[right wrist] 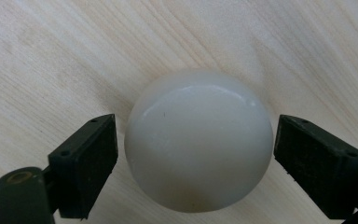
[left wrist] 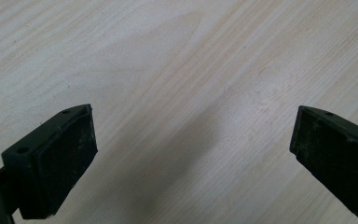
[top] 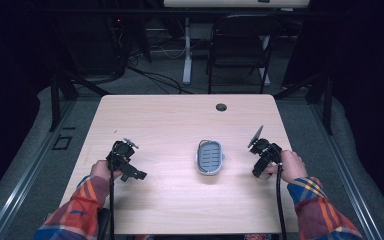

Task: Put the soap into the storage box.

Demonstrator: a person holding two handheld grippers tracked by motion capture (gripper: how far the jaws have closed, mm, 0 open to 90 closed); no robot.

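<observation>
A smooth white rounded object (right wrist: 198, 154), like a bar of soap, lies on the wooden table (right wrist: 51, 56). My right gripper (right wrist: 196, 126) is open, one jaw on each side of the object and close to it. In the high view the right gripper (top: 263, 153) is at the table's right, and the object is hidden beneath it. A grey oval dish (top: 210, 157) with a ridged inside sits in the middle of the table, left of that gripper. My left gripper (top: 123, 156) hangs over the table's left part, and its jaws (left wrist: 193, 126) stand open over bare wood.
A round cable hole (top: 221, 107) is near the table's (top: 170, 120) far edge. Beyond the table stand a black chair (top: 240, 45) and a white desk leg (top: 186, 50), with cables on the floor. Dark curtains close in both sides.
</observation>
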